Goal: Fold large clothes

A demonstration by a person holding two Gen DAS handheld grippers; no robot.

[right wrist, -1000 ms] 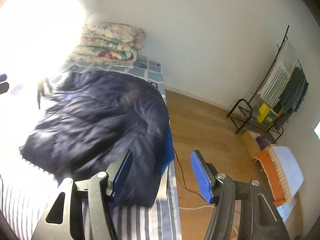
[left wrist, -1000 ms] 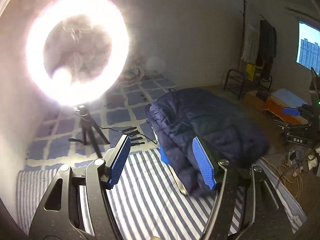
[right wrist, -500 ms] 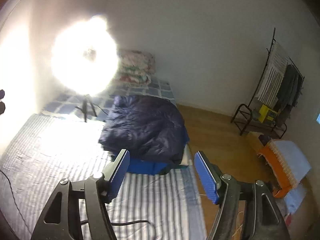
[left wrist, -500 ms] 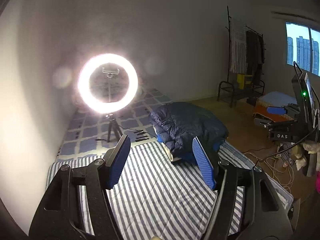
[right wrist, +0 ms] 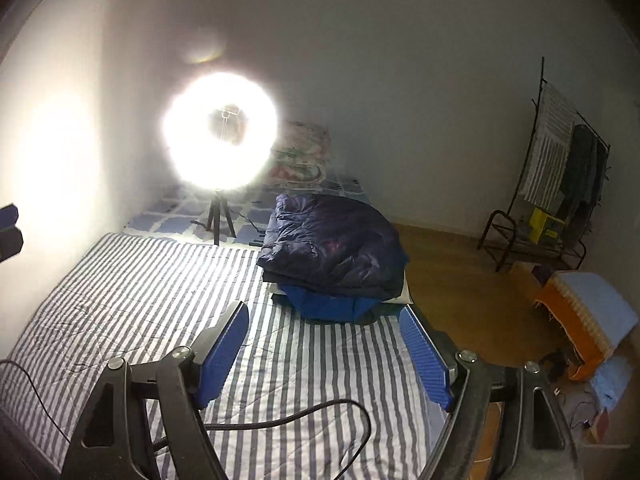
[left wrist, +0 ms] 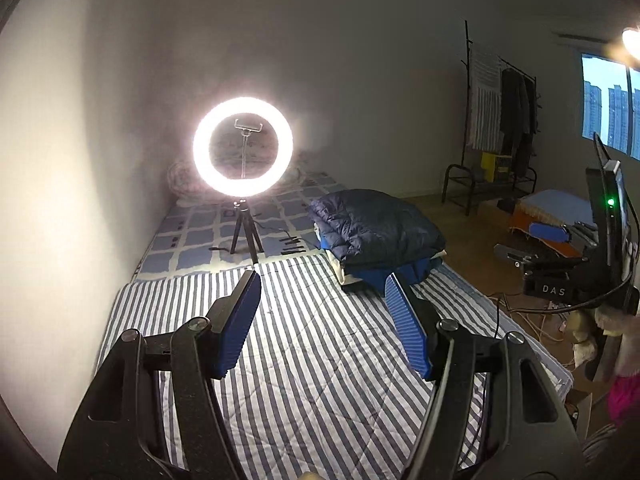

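In the left wrist view, the lit ring light (left wrist: 243, 147) stands on its tripod at centre left, on the checked blanket beyond the striped sheet (left wrist: 304, 360), which lies bare through the lower middle of the frame. The left gripper (left wrist: 324, 294) fills the bottom edge with its jaws well apart and nothing between them. Right of centre sits the dark navy puffer jacket (left wrist: 380, 228) — folded into a compact bundle on top of a blue garment (left wrist: 416, 270) and something pale beneath, so a small stack seems already built. In the right wrist view the same order holds: ring light upper left, striped sheet lower left, jacket stack at centre. The right gripper (right wrist: 324, 318) is at the bottom, its jaws opening and empty. At far right a rack (right wrist: 560, 168) carries hanging clothes. Judging by this, the jacket's fold looks finished and released — whether more clothes remain to be folded cannot be told, though none lies spread on the sheet.
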